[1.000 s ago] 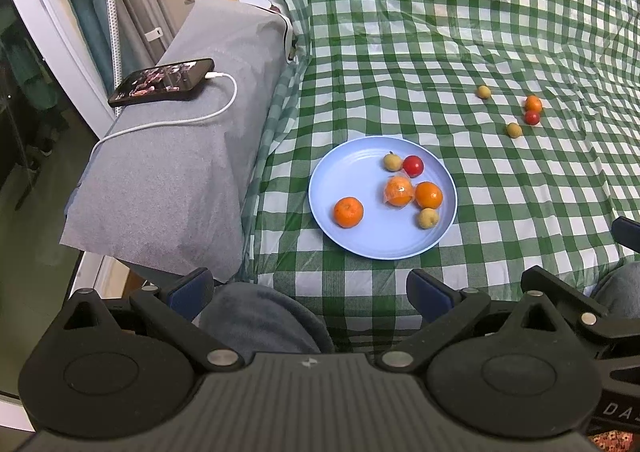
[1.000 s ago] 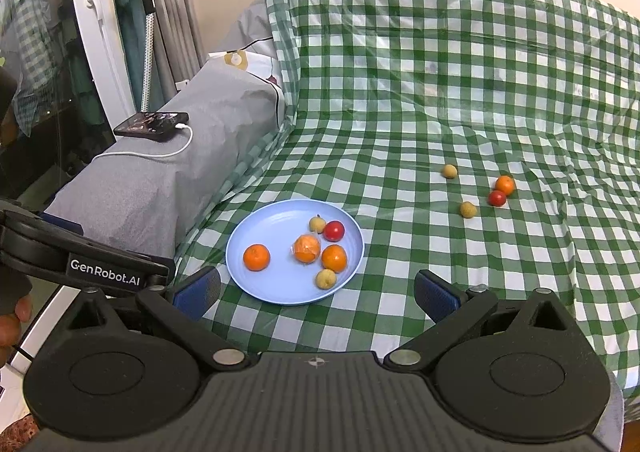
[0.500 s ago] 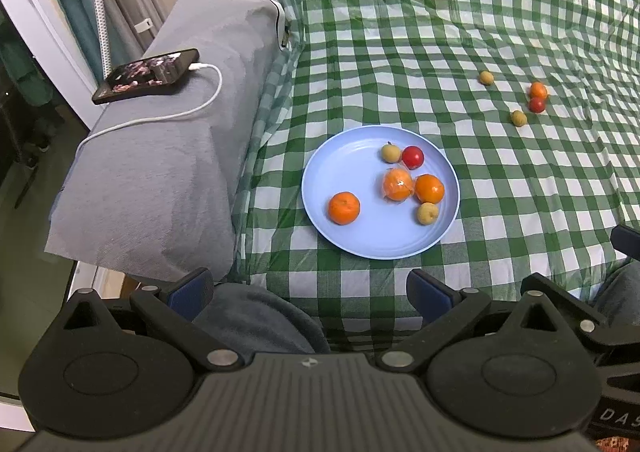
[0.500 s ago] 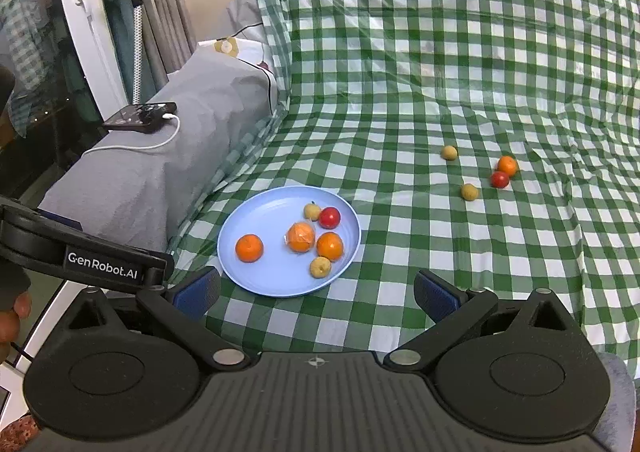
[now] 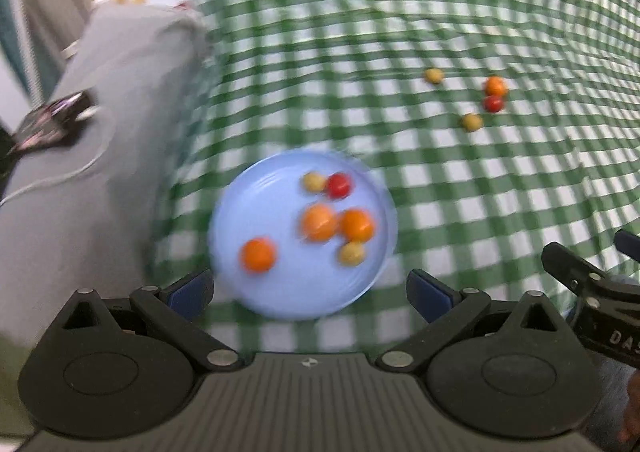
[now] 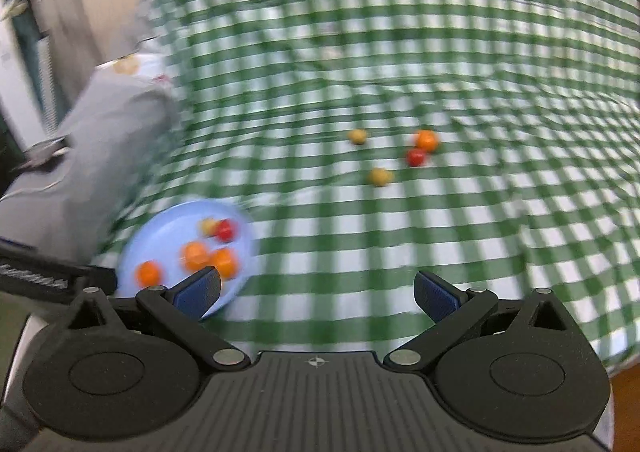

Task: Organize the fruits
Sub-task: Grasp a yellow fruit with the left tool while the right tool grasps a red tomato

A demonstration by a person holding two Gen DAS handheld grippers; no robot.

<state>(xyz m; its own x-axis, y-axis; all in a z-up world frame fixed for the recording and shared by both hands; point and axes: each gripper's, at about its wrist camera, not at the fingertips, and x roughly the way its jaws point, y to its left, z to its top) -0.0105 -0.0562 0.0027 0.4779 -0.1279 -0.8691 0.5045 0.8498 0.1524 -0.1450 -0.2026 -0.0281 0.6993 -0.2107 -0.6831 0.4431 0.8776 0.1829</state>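
Both grippers, left (image 5: 308,290) & right (image 6: 318,294), hover low over cloth (image 6: 400,236), jaws spread, gripping nothing; plate (image 5: 280,300) w/ fruit ahead.

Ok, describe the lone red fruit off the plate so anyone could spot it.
On the green checked cloth, four small fruits lie loose beyond the blue plate. The red fruit sits against the orange one; it is the only red among them.

blue plate (image 5: 280,292) w/ six fruits (image 5: 319,221); four loose fruits (image 5: 472,121) on cloth beyond.
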